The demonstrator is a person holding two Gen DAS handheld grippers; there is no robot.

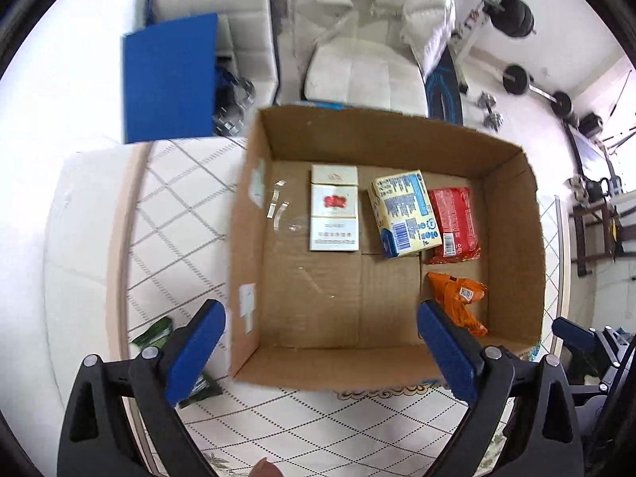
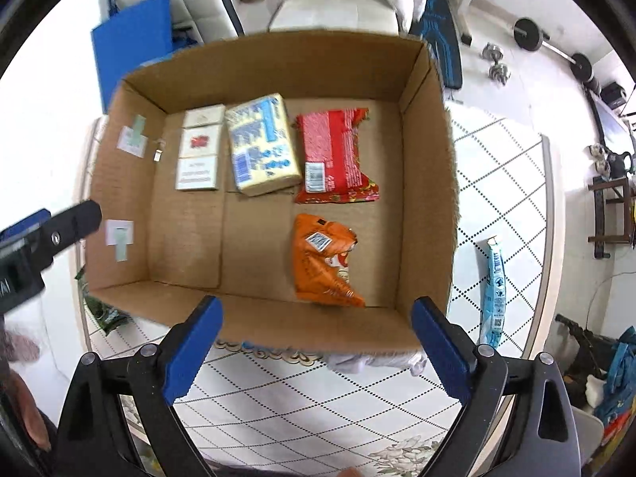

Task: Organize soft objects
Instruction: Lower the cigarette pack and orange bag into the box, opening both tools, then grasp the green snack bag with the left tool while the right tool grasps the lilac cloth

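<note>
Soft packets lie inside the open brown cardboard box, and we hold both tools above its near wall. Our left gripper stands with jaws wide and nothing between them; our right gripper likewise, jaws wide and empty. Nearest the right gripper, the crumpled orange snack packet rests on the box floor by the right wall. Beyond it, along the far side, we note a row: the red foil wrapper with a barcode, just beside it the pale yellow pack with blue print, then the white cigarette-style carton with a red emblem. The box sits on a table under a white cloth with a grey diamond pattern. Outside the box, a slim light-blue sachet lies on the cloth to the right, and a dark green packet shows at the left, partly hidden.
</note>
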